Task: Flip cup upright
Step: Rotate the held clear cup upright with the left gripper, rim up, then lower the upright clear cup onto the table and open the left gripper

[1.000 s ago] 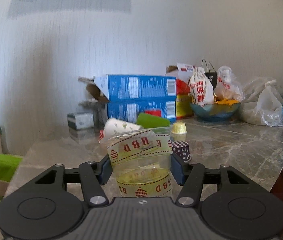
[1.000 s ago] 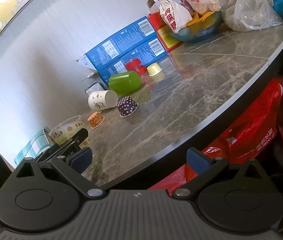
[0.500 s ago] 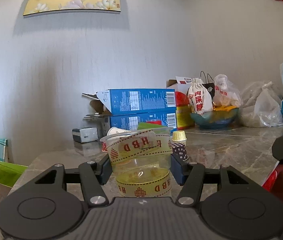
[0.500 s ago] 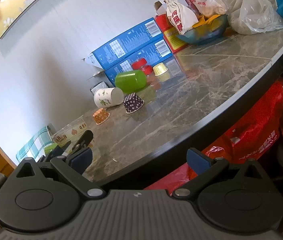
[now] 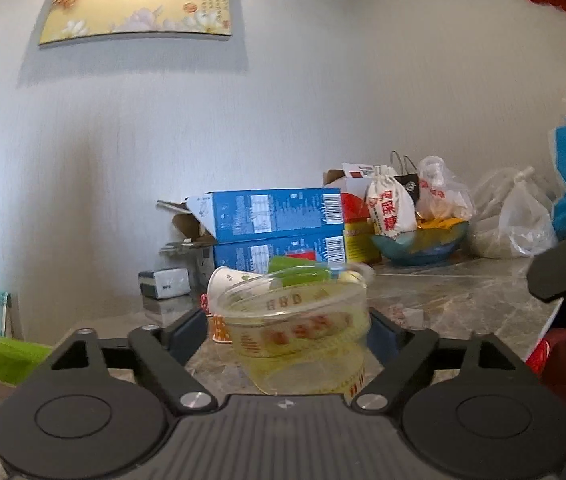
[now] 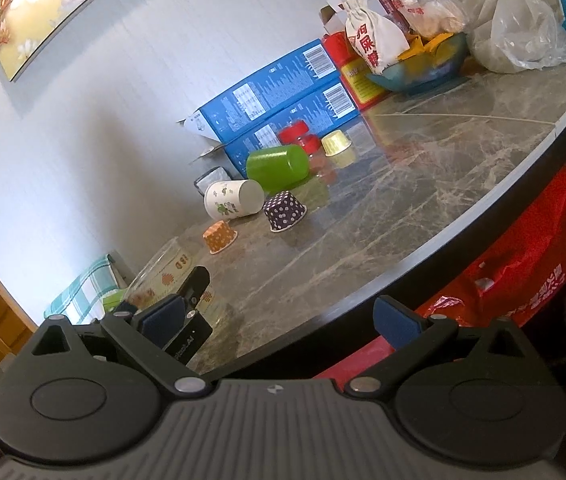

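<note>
A clear plastic cup with yellow "HBD" bands sits between the fingers of my left gripper, mouth up and tilted toward the camera, blurred. The blue pads stand beside its sides; I cannot tell whether they touch it. It also shows in the right wrist view, at the table's left end with the left gripper's finger in front. My right gripper is open and empty, off the table's front edge.
On the marble table lie a white paper cup and a green cup on their sides. Inverted purple dotted, orange and yellow cups stand near. Blue boxes, a bowl and bags line the back.
The clear cup has tipped from lying with its mouth away to mouth up in the left gripper. The left jaws have widened. The left camera has pitched up. The right gripper has barely moved.
</note>
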The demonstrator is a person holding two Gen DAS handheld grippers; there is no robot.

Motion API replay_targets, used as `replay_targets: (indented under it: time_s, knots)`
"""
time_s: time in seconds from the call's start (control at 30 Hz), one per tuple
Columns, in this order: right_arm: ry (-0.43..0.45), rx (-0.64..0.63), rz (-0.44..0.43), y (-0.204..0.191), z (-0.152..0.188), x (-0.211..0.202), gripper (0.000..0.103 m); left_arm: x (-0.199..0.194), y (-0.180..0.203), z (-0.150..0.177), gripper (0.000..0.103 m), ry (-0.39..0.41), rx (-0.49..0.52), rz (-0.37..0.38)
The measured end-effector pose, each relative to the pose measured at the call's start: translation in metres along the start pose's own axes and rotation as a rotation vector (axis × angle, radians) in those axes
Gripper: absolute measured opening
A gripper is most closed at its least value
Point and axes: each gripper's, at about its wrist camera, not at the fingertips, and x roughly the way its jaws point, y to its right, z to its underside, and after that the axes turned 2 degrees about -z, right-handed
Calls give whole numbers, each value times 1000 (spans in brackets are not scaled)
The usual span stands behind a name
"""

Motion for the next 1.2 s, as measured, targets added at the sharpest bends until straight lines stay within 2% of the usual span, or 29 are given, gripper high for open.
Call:
replay_targets:
  time_s: [0.2, 0.43, 0.6, 0.67, 0.7, 0.83, 0.87, 0.93, 1.0, 1.07, 1.2]
  knots:
    - [-7, -1, -3, 0, 1, 1, 102, 1, -1, 0, 89, -23, 6, 24]
    - [5, -5, 5, 0, -1, -2, 102, -8, -5, 2, 91, -60, 3, 86]
    - [17, -53, 14, -11, -4, -8, 102, -35, -23, -7, 91, -60, -43, 141]
    - [17, -95, 41, -22, -5, -10, 102, -48, -35, -17, 93, -77, -73, 186]
    - [12, -124, 56, -29, -6, -12, 102, -52, -42, -24, 101, -99, -83, 202]
    - [30, -277, 74, -64, -15, -24, 102, -46, -70, -63, 103, -351, -102, 174]
    - [24, -301, 93, -71, -20, -25, 102, -43, -77, -72, 103, -387, -119, 170]
    - [-39, -322, 138, -83, -34, -21, 102, -38, -91, -91, 103, -429, -157, 164]
    - [-110, -307, 128, -90, -48, -16, 102, -34, -98, -109, 103, -457, -156, 142]
    - [-142, -266, 91, -92, -61, -13, 102, -27, -98, -126, 103, -486, -122, 116]
    - [-162, -306, 136, -103, -72, -5, 102, -16, -96, -144, 103, -511, -130, 122]
